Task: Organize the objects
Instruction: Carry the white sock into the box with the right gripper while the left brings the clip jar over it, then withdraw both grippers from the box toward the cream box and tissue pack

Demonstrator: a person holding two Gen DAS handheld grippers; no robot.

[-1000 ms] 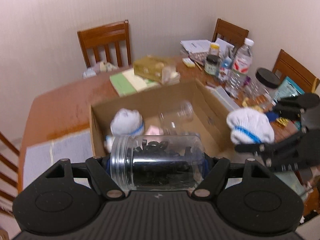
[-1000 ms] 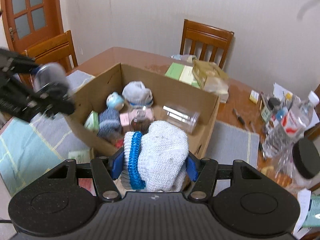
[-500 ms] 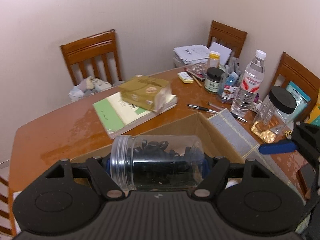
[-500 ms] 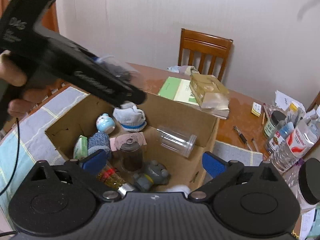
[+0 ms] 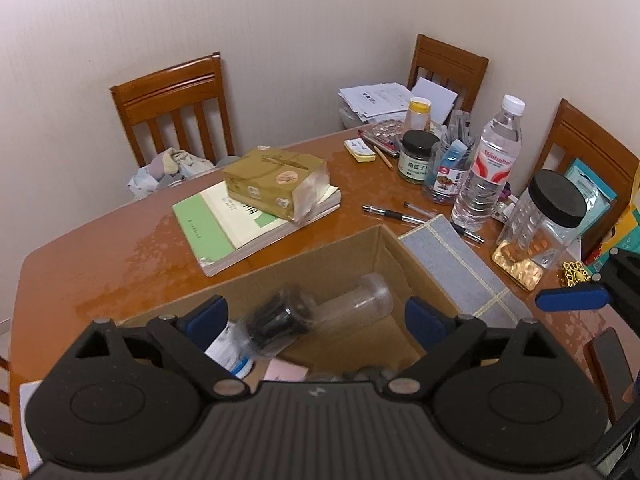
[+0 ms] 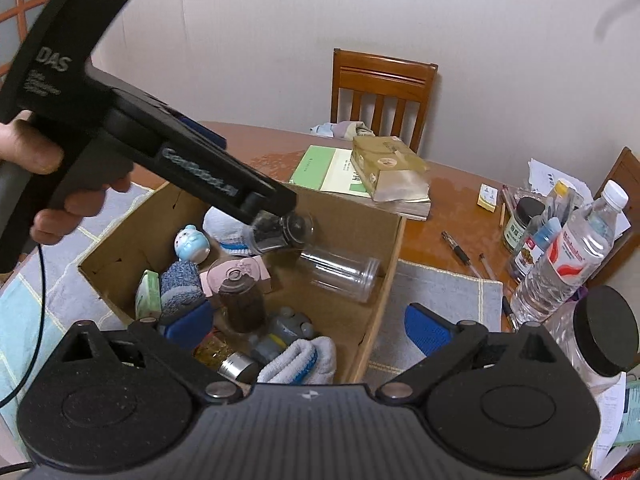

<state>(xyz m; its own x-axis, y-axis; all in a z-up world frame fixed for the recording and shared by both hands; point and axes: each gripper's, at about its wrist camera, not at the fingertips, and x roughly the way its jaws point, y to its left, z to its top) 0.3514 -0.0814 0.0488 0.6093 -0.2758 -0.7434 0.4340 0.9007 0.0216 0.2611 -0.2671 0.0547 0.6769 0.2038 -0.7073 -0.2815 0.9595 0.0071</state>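
Observation:
An open cardboard box (image 6: 394, 252) stands on the wooden table. My left gripper (image 5: 316, 316) is open above it; the clear jar of black bits (image 5: 276, 322) is blurred in mid-fall below its fingers, also in the right wrist view (image 6: 276, 232). My right gripper (image 6: 308, 326) is open and empty over the box's near side. The white glove with a blue stripe (image 6: 300, 362) lies in the box beside an empty clear jar (image 6: 340, 276), a brown bottle (image 6: 240, 300), a blue toy (image 6: 192, 244) and a grey sock (image 6: 180, 288).
A green book (image 5: 240, 224) with a gold tissue pack (image 5: 276, 188) lies behind the box. At the right stand a water bottle (image 5: 488, 172), a black-lidded jar (image 5: 540, 228), small jars and pens. A grey mat (image 6: 440, 312) lies right of the box. Wooden chairs surround the table.
My right gripper opened and dropped the white glove into the box. My left gripper moved over the box, then opened and let go of the jar of black bits, which is falling.

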